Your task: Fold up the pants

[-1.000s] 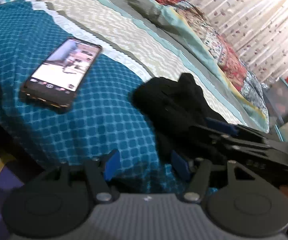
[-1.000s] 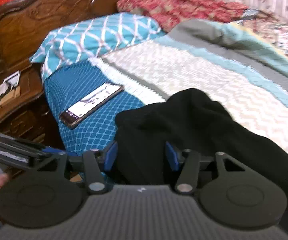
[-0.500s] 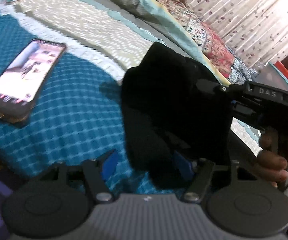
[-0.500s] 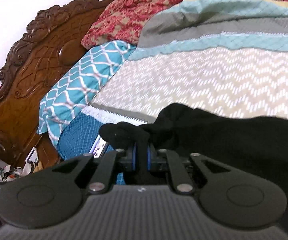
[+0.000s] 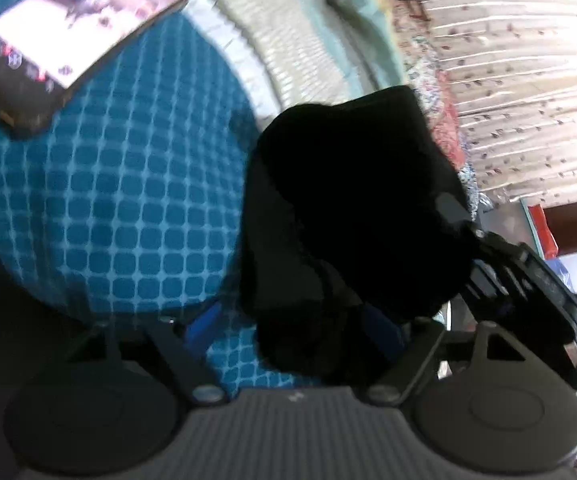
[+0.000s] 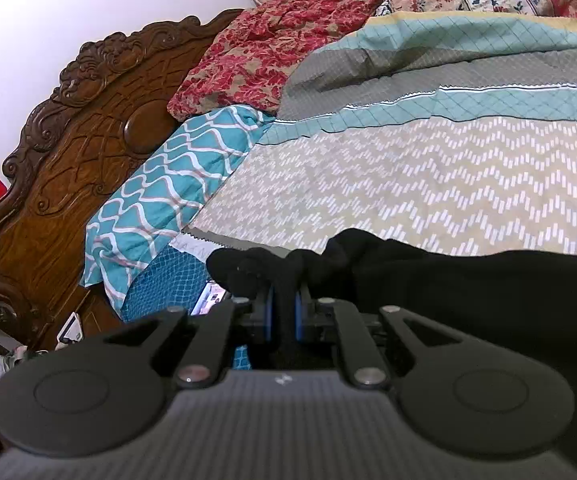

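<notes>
The black pants (image 5: 348,184) lie bunched on the bed, and one end is lifted off the blue checked cover (image 5: 120,200). My right gripper (image 6: 283,312) is shut on a fold of the pants (image 6: 468,292), with black cloth pinched between its blue pads. Its black frame (image 5: 528,280) comes in from the right in the left wrist view. My left gripper (image 5: 292,326) sits low under the lifted end and its jaws are opening. Hanging cloth fills the gap between its fingers. The left pad (image 5: 204,324) stands apart from the cloth.
A phone (image 5: 76,36) with a lit screen lies on the blue cover at upper left, close to the bed's edge. A carved wooden headboard (image 6: 88,140), a teal patterned pillow (image 6: 176,172) and a red floral cloth (image 6: 272,40) are beyond. A curtain (image 5: 508,60) hangs behind the bed.
The right gripper closed on the pants' edge and raised it. The left gripper rolled, moved in under the lifted cloth, and its jaws widened.
</notes>
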